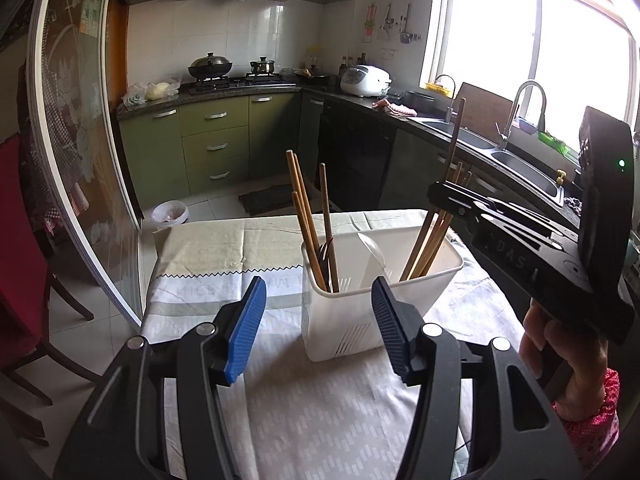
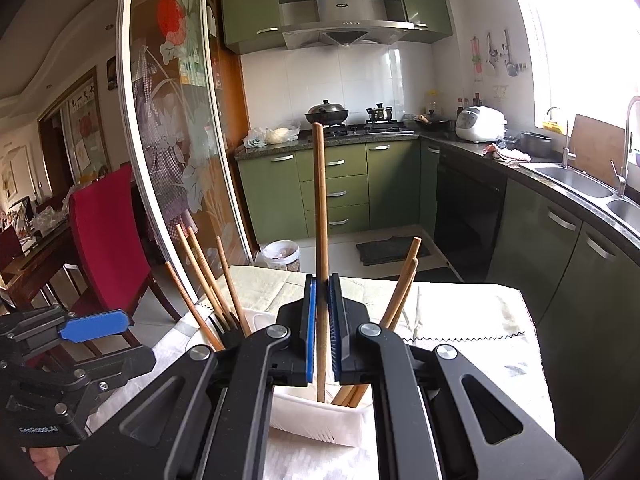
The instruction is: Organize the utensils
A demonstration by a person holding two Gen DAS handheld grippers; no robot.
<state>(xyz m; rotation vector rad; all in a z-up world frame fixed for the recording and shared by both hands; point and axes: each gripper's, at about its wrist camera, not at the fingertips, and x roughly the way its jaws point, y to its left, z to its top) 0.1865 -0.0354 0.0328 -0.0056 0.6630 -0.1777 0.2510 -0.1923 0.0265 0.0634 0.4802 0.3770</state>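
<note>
So the white plastic utensil caddy (image 1: 380, 280) sat on the cloth-covered surface (image 1: 320, 420) in the kitchen, standing upright with a divider down the middle. The left compartment had a bunch of wooden chopsticks (image 1: 308, 216) leaning together with a dark fork (image 1: 325, 254) tucked in beside them, and the right compartment held another cluster of chopsticks (image 1: 428, 244) fanned out toward the right. Looked like the point was sorting sticks by compartment.

The right gripper (image 2: 322, 332) had its fingers (image 2: 310, 328) clamped tight on a single wooden chopstick (image 2: 319, 208), held nearly upright with its lower end already down inside the right compartment among the others. My guess is it was held vertical so it would slide straight in without knocking the rest around. The grip was partway up the stick, which kept the blue pads clear of the caddy rim.

The left gripper (image 1: 320, 320) was just near of the caddy with its fingers (image 1: 248, 320) spread apart and nothing between them, the caddy's left corner framed in the gap beyond. I'd say it was lined up either to steady the caddy or go for the left bunch, can't tell which.

A white spoon (image 1: 370, 246) seemed to sit against the divider.
</note>
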